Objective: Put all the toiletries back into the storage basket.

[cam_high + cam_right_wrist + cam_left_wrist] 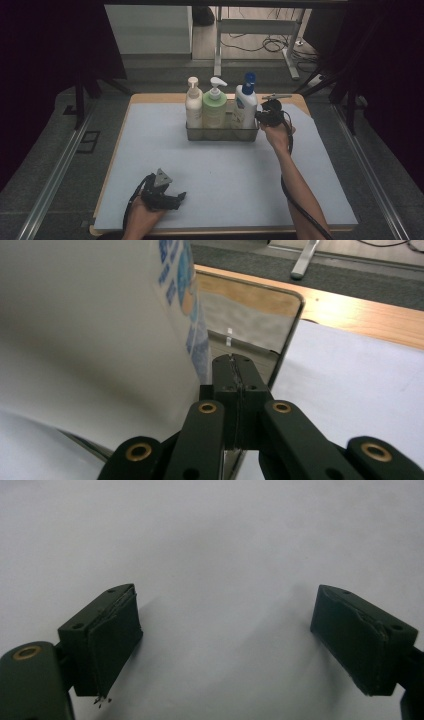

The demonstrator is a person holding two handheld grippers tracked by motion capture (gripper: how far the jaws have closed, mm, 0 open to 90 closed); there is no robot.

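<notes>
Right gripper view, fingers [235, 385] pinched on tray wall [280, 347], beside white bottle [100, 340]

A glossy white plastic lotion bottle [95, 340] is catching the light beside the polished, mirror-like metal wall of the caddy [255, 322], while the matt black plastic right gripper [235, 385] is showing brass-coloured rivets above a smooth, matt pale mat [360, 385] and a varnished wooden tabletop [360, 312].
</notes>
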